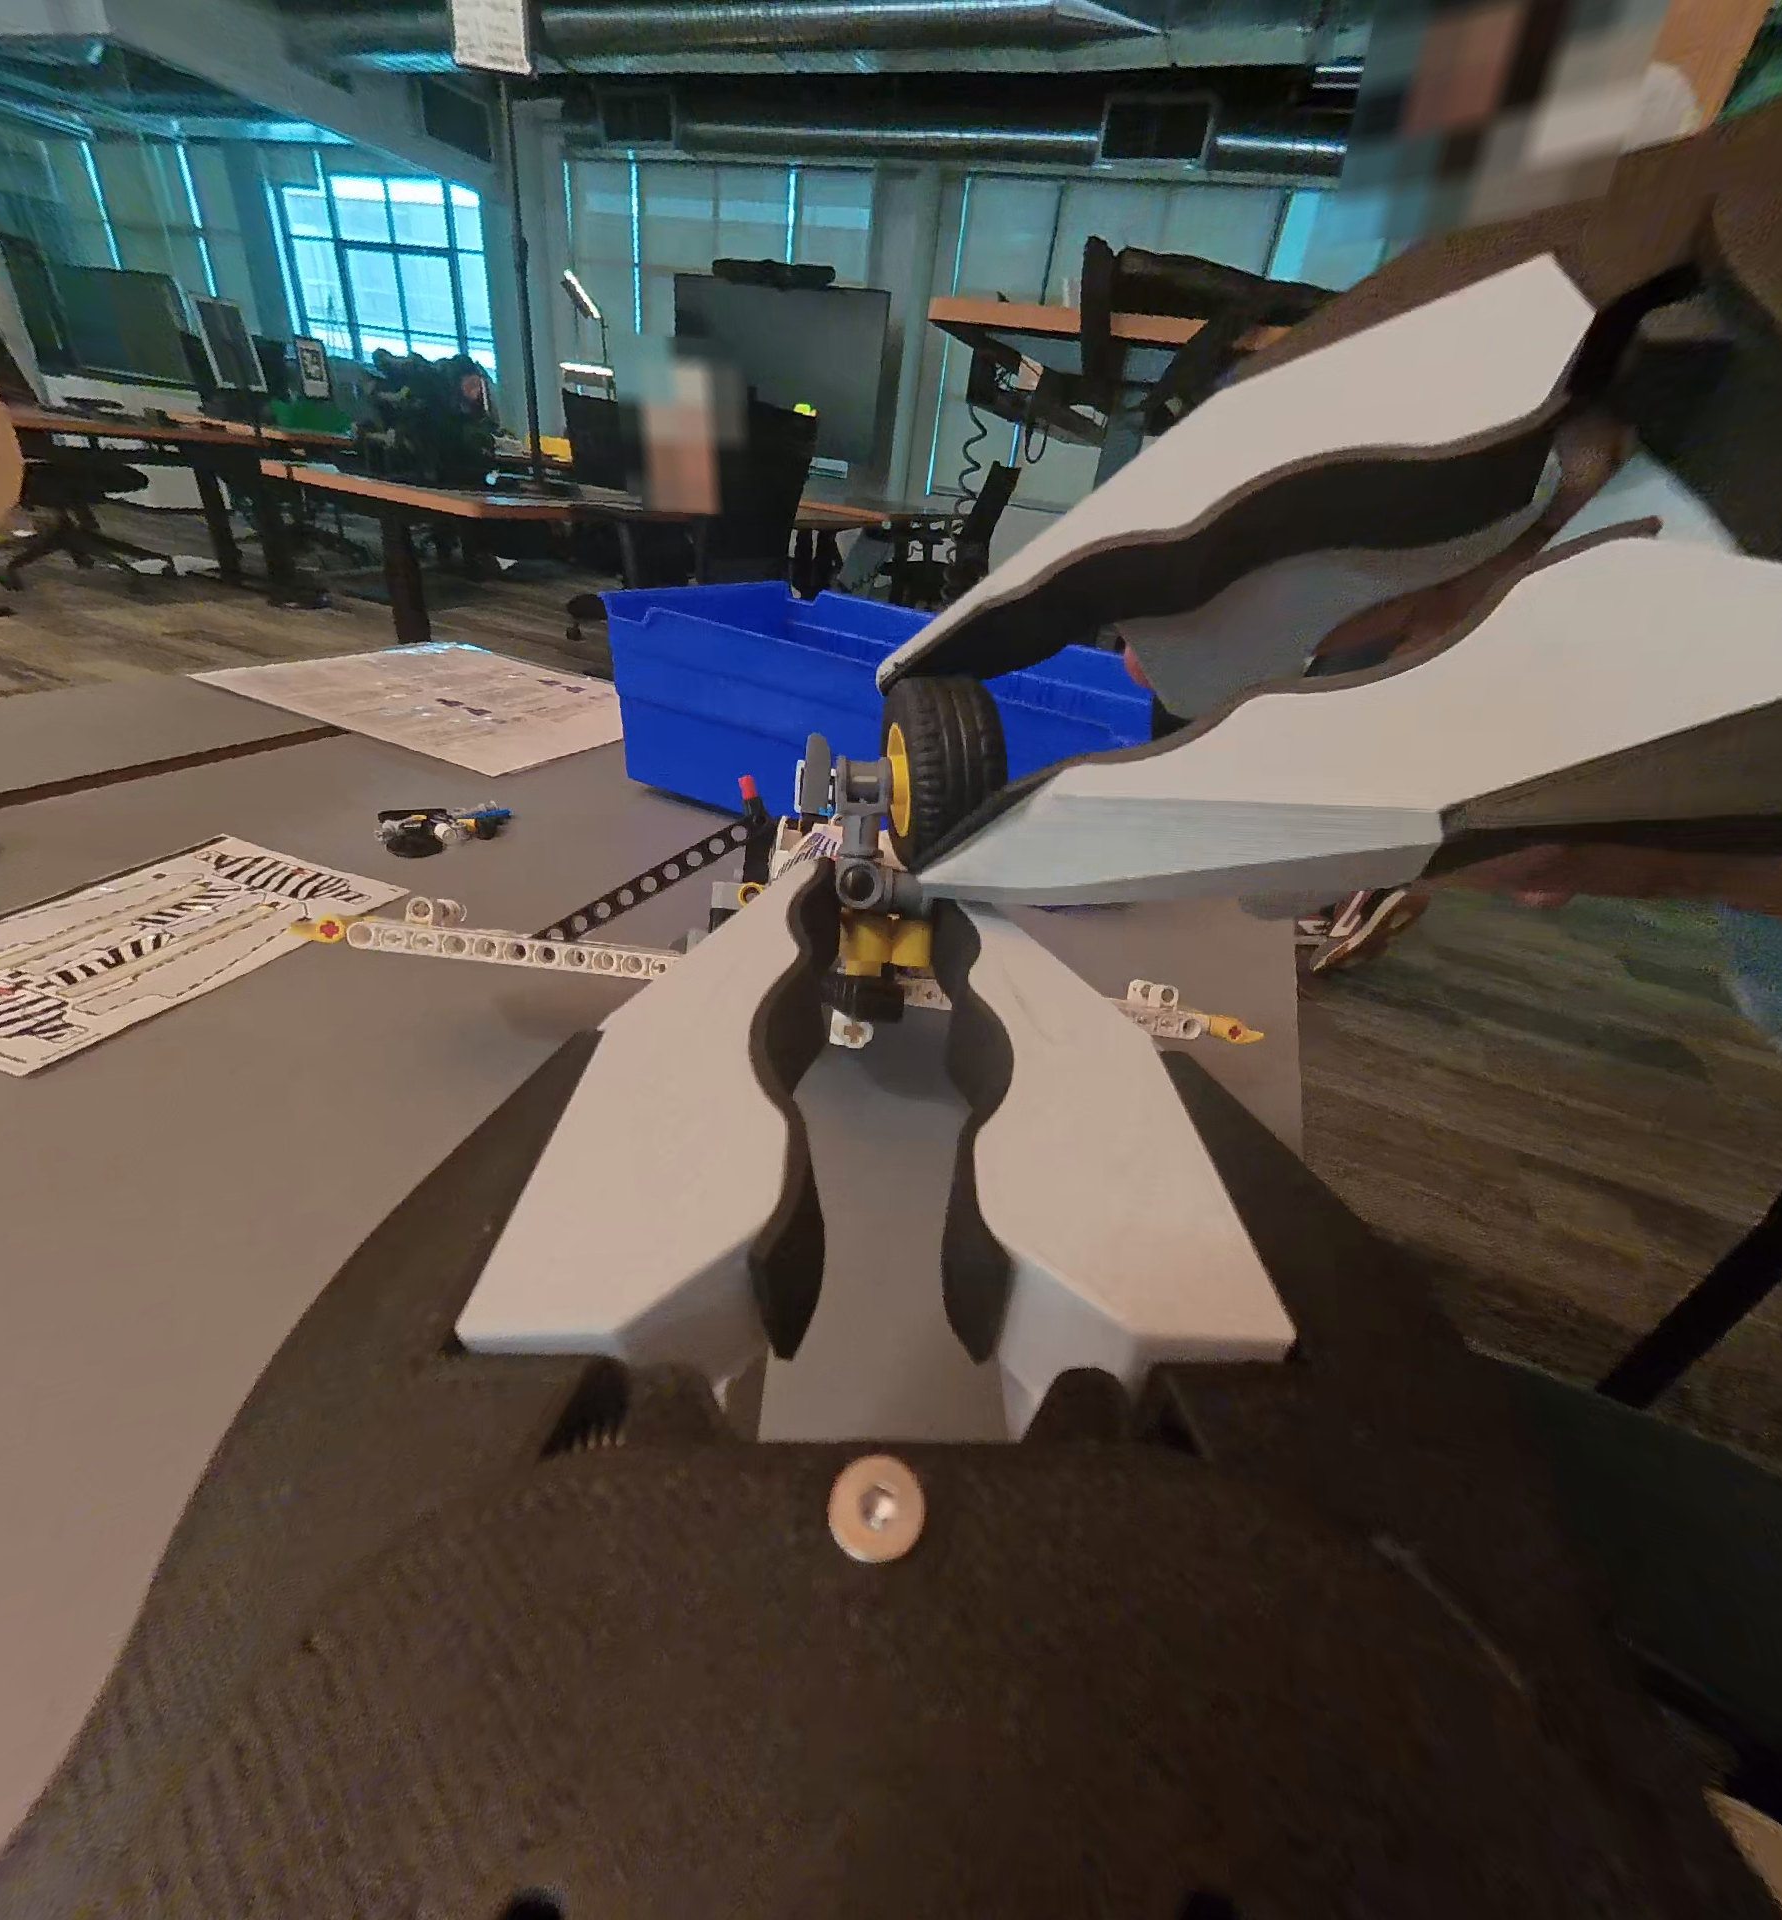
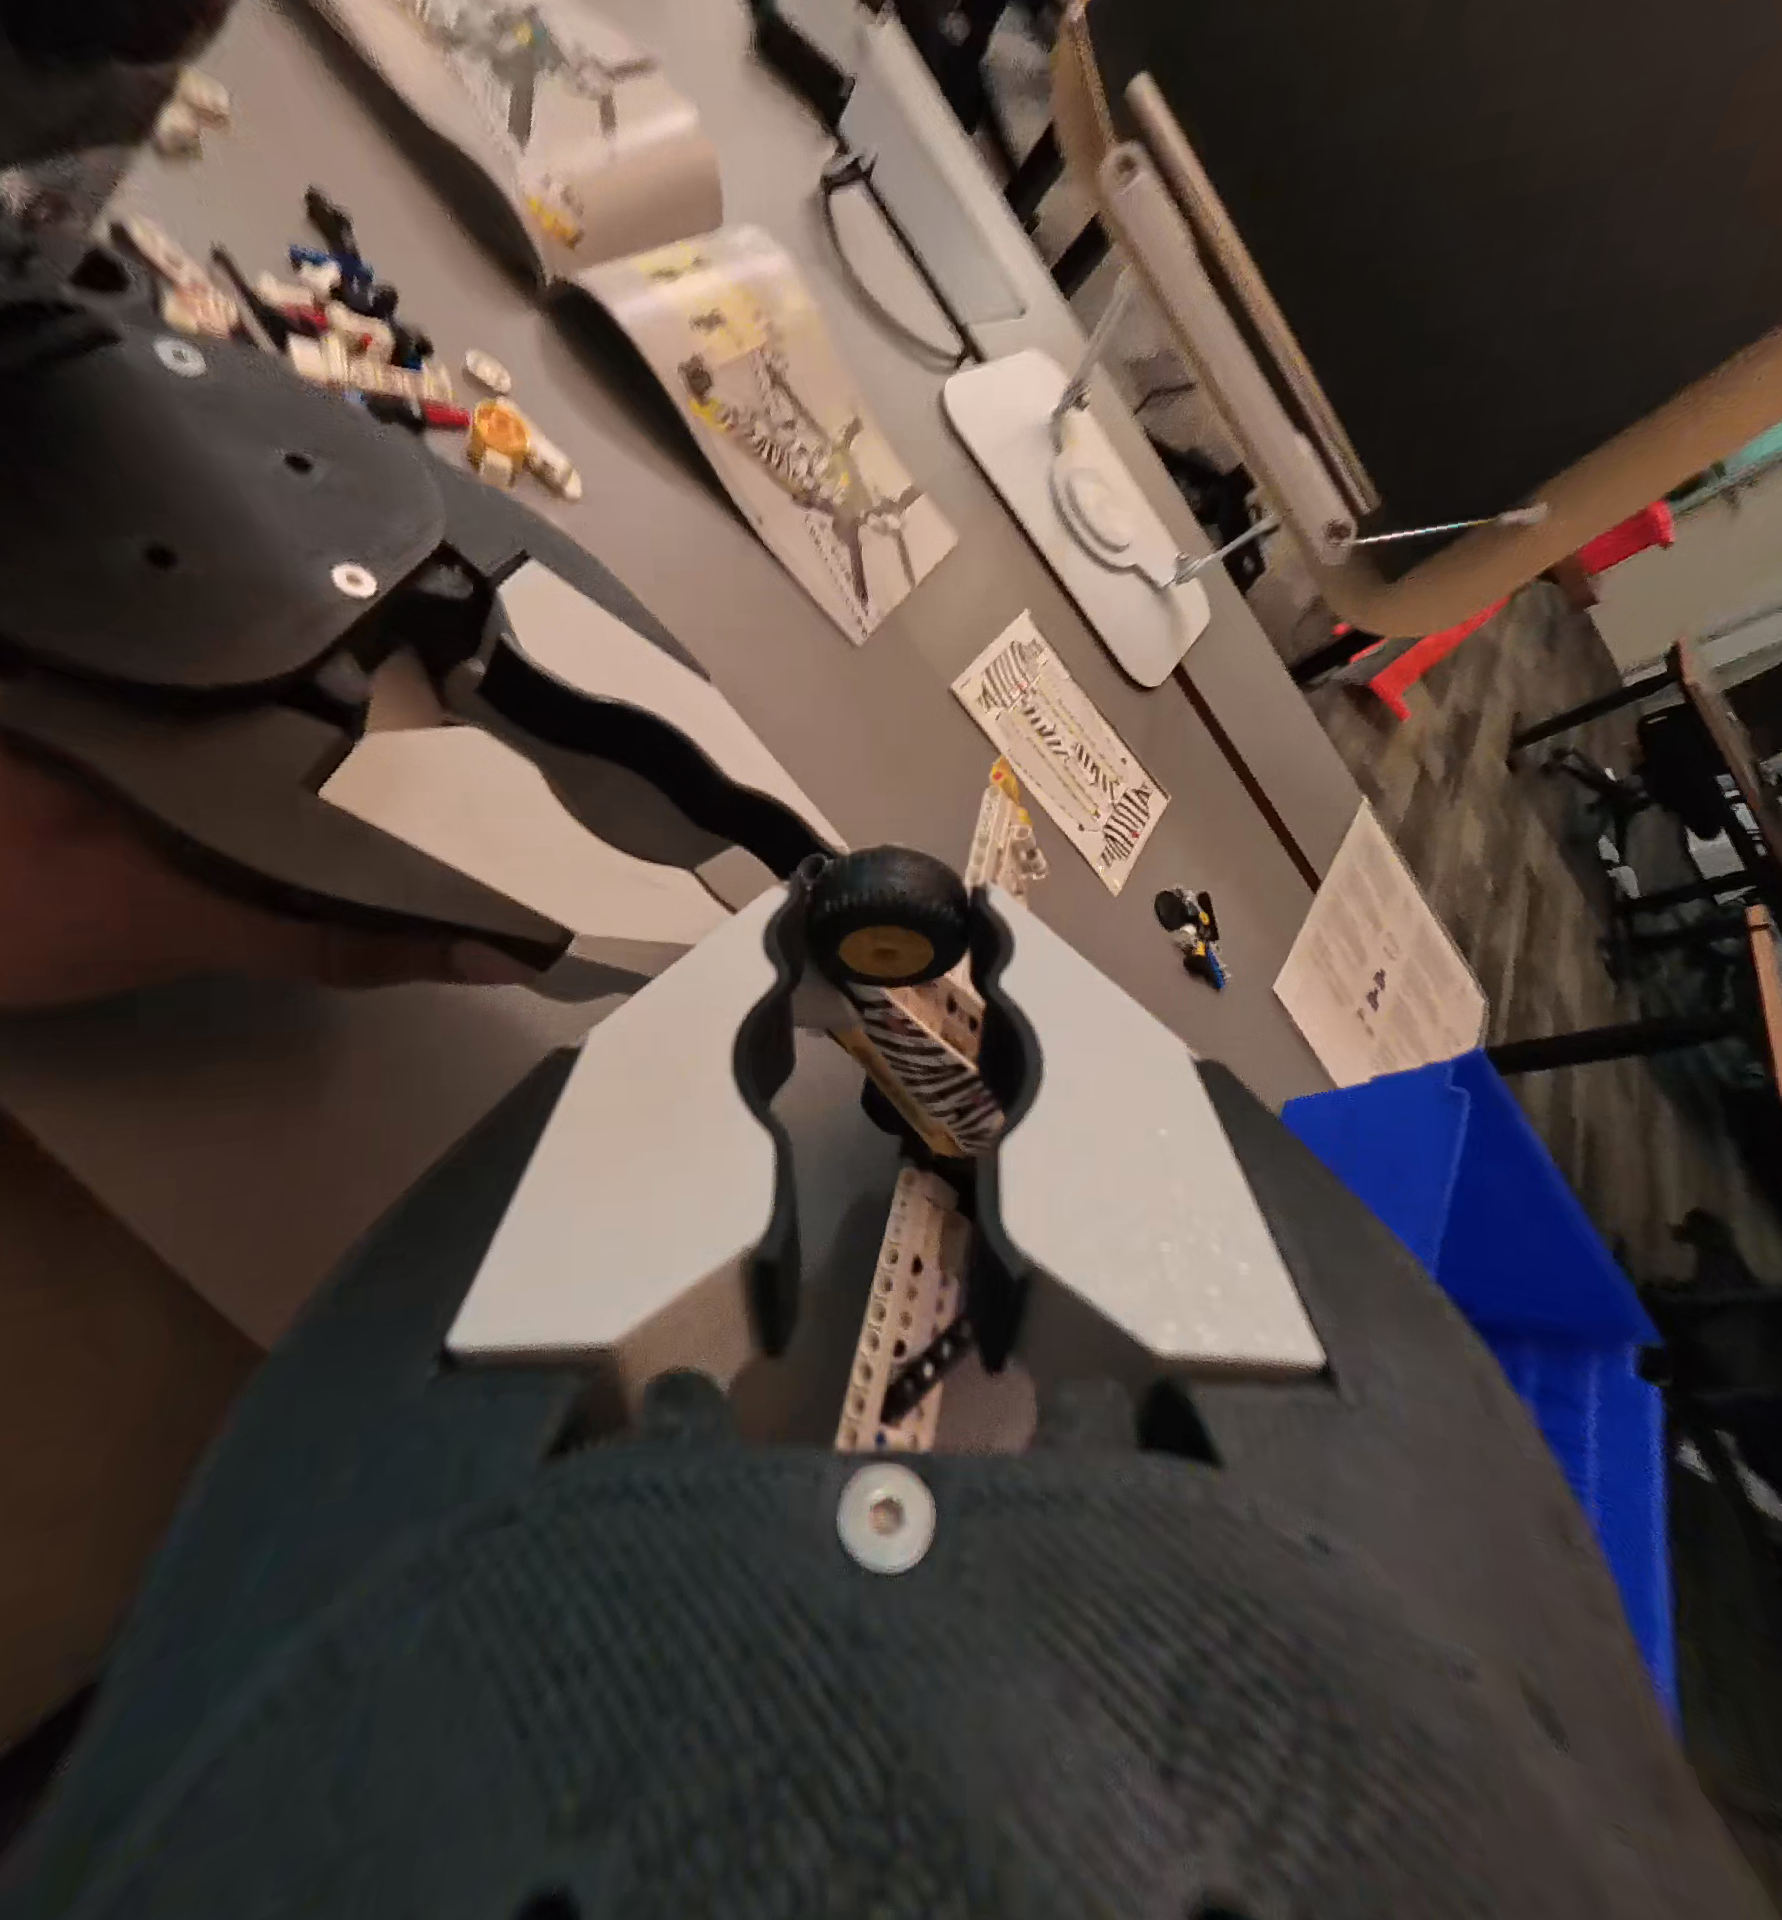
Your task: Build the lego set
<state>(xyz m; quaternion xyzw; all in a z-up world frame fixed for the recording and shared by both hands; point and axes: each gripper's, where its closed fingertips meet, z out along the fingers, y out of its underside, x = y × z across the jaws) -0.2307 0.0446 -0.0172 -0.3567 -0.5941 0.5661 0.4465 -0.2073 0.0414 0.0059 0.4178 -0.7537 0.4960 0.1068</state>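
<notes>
The lego model (image 1: 513, 945) has long white holed beams, a black beam, yellow and grey parts and zebra-striped panels; it stands on the grey table (image 1: 191, 1143). My left gripper (image 1: 871, 894) is shut on its yellow and grey middle part. My right gripper (image 1: 902, 774) comes in from the upper right, shut on a black wheel (image 1: 944, 769) with a yellow hub, held against the model's grey connector. In the right wrist view the wheel (image 2: 882, 914) sits between my right gripper's (image 2: 885, 899) tips, above the striped beam (image 2: 934, 1081). The left gripper (image 2: 804, 852) reaches in from the left.
A blue bin (image 1: 741, 686) stands behind the model near the table's right edge. A sticker sheet (image 1: 139, 945), a printed sheet (image 1: 430, 696) and a small pile of parts (image 1: 440, 826) lie left. An open instruction booklet (image 2: 762, 416), loose pieces (image 2: 347, 332) and a monitor base (image 2: 1074, 499) lie farther off. The tips of both grippers are at nearly the same place.
</notes>
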